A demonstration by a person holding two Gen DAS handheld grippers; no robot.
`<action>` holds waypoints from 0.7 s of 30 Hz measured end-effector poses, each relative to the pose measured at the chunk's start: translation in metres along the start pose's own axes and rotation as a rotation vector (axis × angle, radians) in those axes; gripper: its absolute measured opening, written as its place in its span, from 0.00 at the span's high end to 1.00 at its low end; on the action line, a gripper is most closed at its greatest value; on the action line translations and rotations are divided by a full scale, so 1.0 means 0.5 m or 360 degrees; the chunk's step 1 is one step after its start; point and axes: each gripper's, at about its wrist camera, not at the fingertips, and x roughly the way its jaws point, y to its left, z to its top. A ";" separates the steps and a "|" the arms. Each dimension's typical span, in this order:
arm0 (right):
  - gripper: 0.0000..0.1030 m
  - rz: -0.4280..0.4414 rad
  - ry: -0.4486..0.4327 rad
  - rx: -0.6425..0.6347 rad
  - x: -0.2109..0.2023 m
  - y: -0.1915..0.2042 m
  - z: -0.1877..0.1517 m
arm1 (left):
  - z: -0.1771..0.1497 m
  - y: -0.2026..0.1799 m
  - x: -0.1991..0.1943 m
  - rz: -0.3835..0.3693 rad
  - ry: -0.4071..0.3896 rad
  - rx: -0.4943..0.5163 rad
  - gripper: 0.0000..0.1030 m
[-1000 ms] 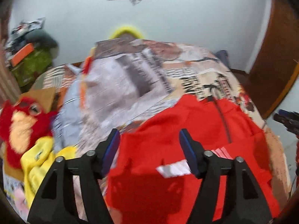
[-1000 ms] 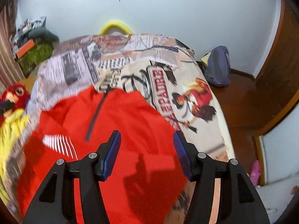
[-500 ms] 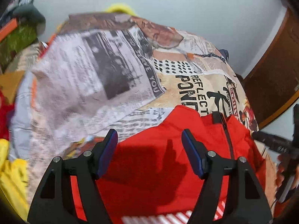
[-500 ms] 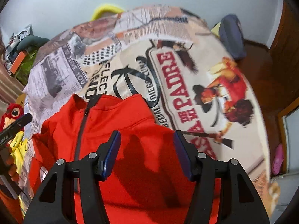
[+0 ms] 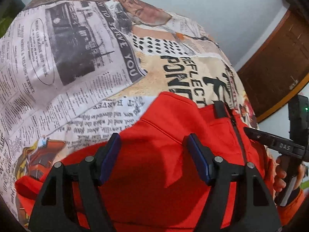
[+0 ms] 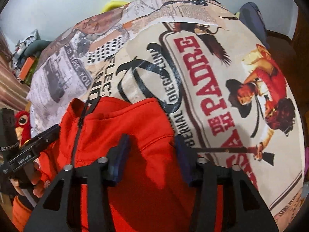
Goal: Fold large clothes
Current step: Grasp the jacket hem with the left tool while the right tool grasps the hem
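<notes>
A red zip-front jacket [image 5: 173, 119] lies on a bed with a printed bedspread [image 5: 77, 58], its collar end pointing away from me. My left gripper [image 5: 153, 143] hovers low over the jacket's left shoulder. Its jaws are closing slightly, and red cloth lies under the gap with no pad pressing on it. My right gripper [image 6: 152, 138] is over the other shoulder of the jacket [image 6: 115, 119]. Its jaws are closing with a raised ridge of red cloth between them, not clamped. The dark zip [image 6: 77, 135] runs down the jacket between the two grippers.
The bedspread [image 6: 212, 77] stretches beyond the collar. A red plush toy [image 6: 22, 123] sits at the bed's left side, a blue bag [image 6: 253, 15] on the floor at the far right, and a wooden door [image 5: 270, 67] to the right. A hand [image 5: 280, 176] holds the other gripper's handle.
Both grippers came down and forward from the jacket's chest to its shoulders near the collar. The right jaws have narrowed; the left jaws look almost the same.
</notes>
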 end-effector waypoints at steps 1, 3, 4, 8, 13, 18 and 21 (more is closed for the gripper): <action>0.74 0.0001 -0.0003 -0.0032 -0.001 0.008 -0.002 | -0.002 -0.006 -0.005 -0.0008 0.0015 0.0024 0.47; 0.88 -0.0033 -0.0014 -0.0122 -0.006 0.032 -0.008 | -0.005 -0.015 -0.017 -0.0004 0.0033 0.0054 0.64; 0.92 -0.0059 -0.0019 -0.0167 -0.007 0.043 -0.010 | -0.007 -0.018 -0.023 0.0023 0.0037 0.0060 0.84; 0.95 -0.0167 -0.0049 -0.0298 -0.038 0.072 -0.034 | -0.018 -0.030 -0.063 0.0126 0.0004 0.0086 0.98; 0.97 -0.0117 -0.0152 -0.0305 -0.135 0.074 -0.053 | -0.028 -0.056 -0.146 0.0122 -0.0058 0.0098 0.99; 0.97 -0.0049 -0.0192 -0.0309 -0.201 0.095 -0.082 | -0.055 -0.097 -0.260 0.0106 -0.0141 0.0206 0.99; 0.97 -0.0022 -0.0196 -0.0309 -0.229 0.111 -0.114 | -0.080 -0.111 -0.312 0.0103 -0.0149 0.0231 0.99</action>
